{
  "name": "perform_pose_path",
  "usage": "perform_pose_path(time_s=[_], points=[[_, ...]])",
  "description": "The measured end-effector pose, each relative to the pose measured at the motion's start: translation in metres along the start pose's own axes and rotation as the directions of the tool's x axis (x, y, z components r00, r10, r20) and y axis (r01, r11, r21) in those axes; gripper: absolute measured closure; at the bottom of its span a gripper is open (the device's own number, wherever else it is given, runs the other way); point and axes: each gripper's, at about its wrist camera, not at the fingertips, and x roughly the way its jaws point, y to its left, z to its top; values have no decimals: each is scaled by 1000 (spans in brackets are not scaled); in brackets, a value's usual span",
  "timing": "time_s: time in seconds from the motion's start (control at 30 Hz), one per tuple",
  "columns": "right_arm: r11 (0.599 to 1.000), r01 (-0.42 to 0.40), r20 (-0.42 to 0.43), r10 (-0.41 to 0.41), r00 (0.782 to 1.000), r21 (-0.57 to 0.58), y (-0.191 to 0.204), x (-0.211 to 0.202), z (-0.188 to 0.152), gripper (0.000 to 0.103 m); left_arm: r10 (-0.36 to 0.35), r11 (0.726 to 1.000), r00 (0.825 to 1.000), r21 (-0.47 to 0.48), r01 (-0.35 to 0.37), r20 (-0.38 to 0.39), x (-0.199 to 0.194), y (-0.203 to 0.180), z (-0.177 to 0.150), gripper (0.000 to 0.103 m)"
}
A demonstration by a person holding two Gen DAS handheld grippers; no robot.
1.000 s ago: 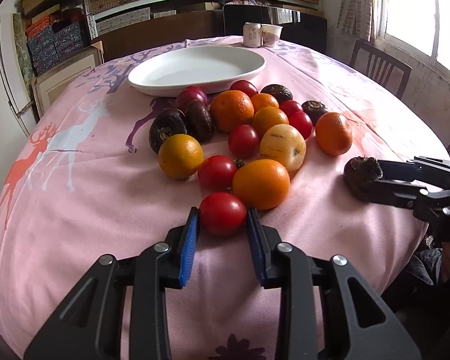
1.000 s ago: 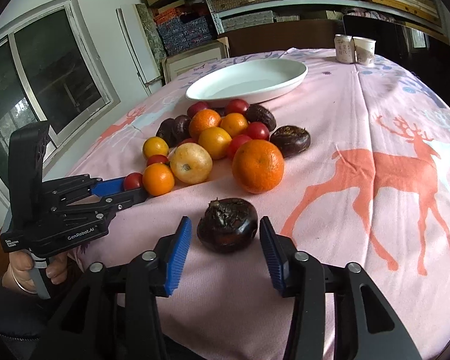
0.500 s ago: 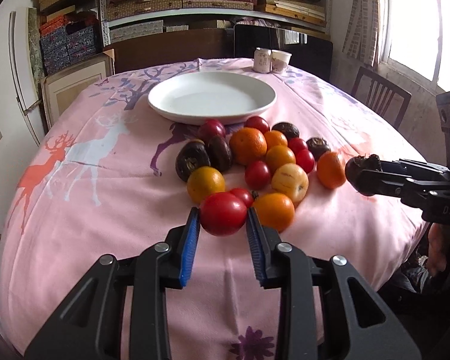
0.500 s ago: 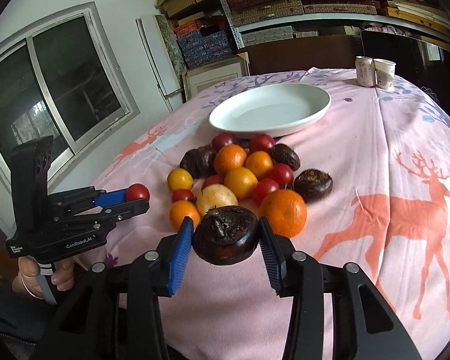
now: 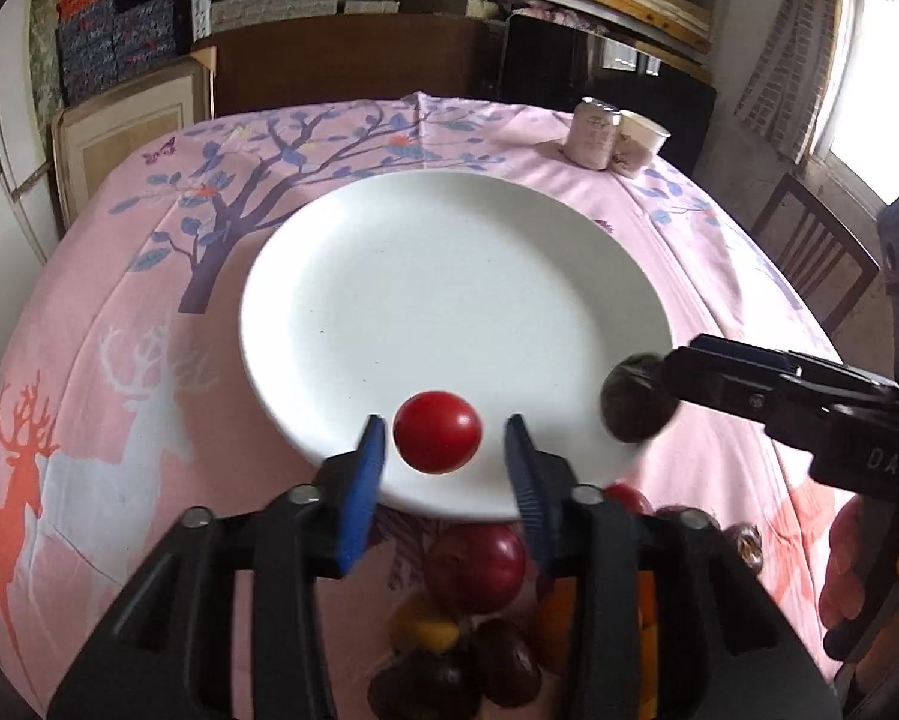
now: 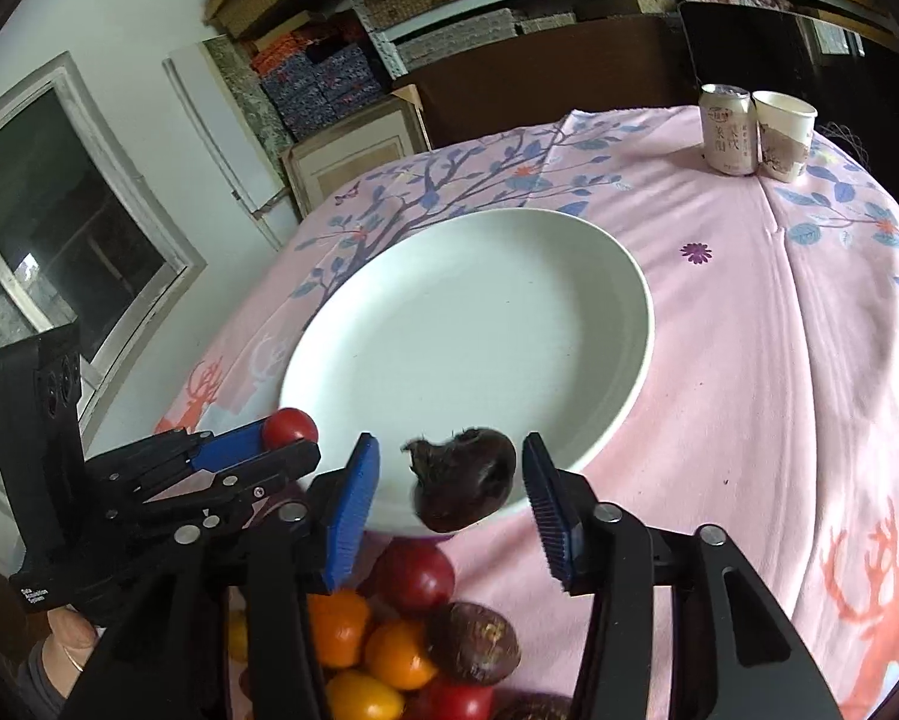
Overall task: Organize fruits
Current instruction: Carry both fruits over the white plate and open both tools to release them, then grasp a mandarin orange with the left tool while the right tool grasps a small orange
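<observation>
A red tomato (image 5: 437,432) hangs between the blue pads of my left gripper (image 5: 443,426), over the near rim of the white plate (image 5: 449,276). The jaws are opening, and a gap shows on each side of the tomato. A dark brown fruit (image 6: 461,477), blurred, sits between the pads of my right gripper (image 6: 449,444) over the plate's (image 6: 479,312) near edge. Those jaws are opening too, clear of the fruit on both sides. Each wrist view shows the other gripper beside it: the right gripper (image 5: 659,384) and the left gripper (image 6: 305,438).
The fruit pile lies under both grippers: a red plum (image 5: 473,561), oranges (image 6: 389,654) and dark fruits. A drinks can (image 6: 728,129) and a paper cup (image 6: 782,135) stand at the table's far side. A chair (image 5: 809,258) is at the right. Shelves fill the back wall.
Both grippers carried their fruits forward from the near table edge, over the pile, to the plate's near rim. Their pads have spread away from the tomato and the dark fruit.
</observation>
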Motion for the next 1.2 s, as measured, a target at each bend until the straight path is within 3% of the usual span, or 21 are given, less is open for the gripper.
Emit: perform_pose_path(time_s=[0.13,0.23,0.4,0.53,0.6,0.67,0.97,1.2], points=[[1000,18,41,-18,999,1,-2,-14,-14,41,20,1000,997,11,-21,72,-23,3,-11,43],[999,12,56,-10,998,-34,1,-33,-43,40,22,998,995,58,-28,97,-50,-4,-43,41],[999,-10,120,15,993,-42,-6,-70,-98,18,-14,985,996,173,-2,89,-84,-30,-111,41],[999,-39,181,37,983,10,-25,-90,-130,15,-67,973,996,226,53,56,-96,-49,-158,41],[998,-50,184,43,982,29,-32,-92,-137,15,-80,968,996,241,67,45,-96,-59,-173,49],[998,-41,162,34,986,42,-37,-86,-141,15,-79,966,997,247,70,25,-90,-67,-180,59],[998,-47,163,42,986,30,-34,-86,-146,15,-20,981,999,193,13,35,-69,-72,-179,59],[997,-38,81,43,996,-62,-22,-85,-164,15,-63,987,997,150,56,47,-84,-64,-182,64]])
